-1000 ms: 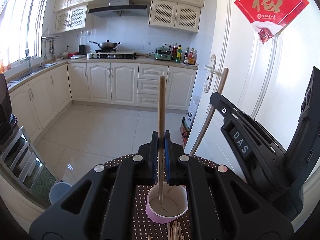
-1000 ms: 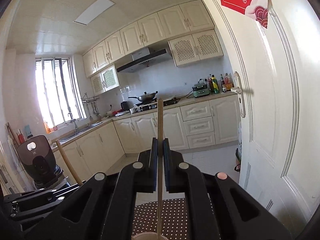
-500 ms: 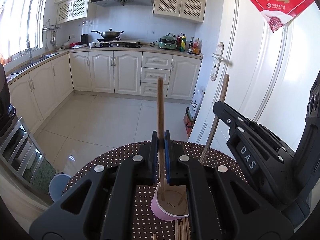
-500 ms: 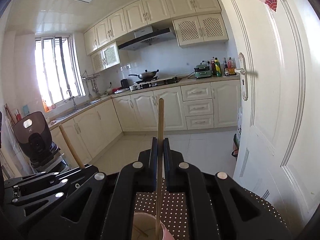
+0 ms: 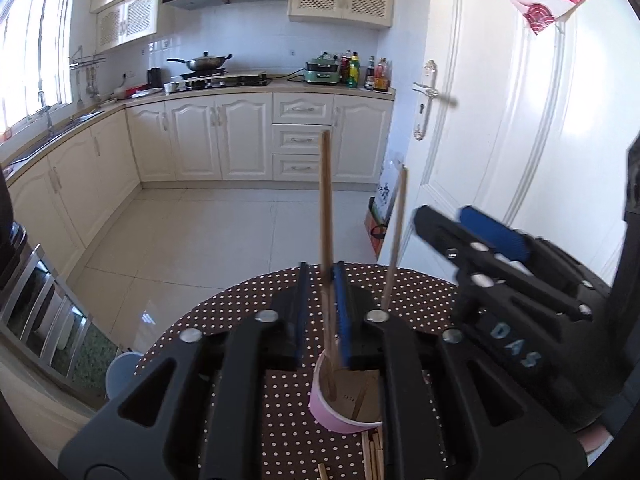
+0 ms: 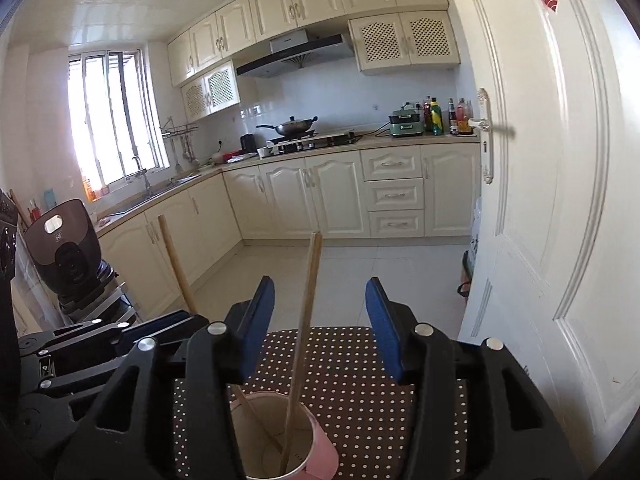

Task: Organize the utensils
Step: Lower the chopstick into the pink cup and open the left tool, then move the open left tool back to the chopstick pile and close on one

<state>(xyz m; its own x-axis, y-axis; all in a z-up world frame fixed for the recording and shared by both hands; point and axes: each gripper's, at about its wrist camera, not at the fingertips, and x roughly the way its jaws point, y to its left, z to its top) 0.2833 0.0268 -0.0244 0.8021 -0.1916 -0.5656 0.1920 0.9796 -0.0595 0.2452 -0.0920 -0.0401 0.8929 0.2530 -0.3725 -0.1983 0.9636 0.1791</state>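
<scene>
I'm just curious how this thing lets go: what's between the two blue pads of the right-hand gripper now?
In the right wrist view, one wooden chopstick stands between the opening pads, touching neither, its lower end in the pink cup.

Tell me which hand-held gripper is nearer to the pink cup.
Left, narrowly. The left hand-held gripper hangs right above the pink cup; the right hand-held gripper stands just beside it. Both are opening around chopsticks.

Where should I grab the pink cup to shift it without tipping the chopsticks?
Grip the pink cup low on its outer wall, coming level from the open table side. It stands upright with two chopsticks leaning on its rim, so a top or rim grip would probably knock them.
</scene>
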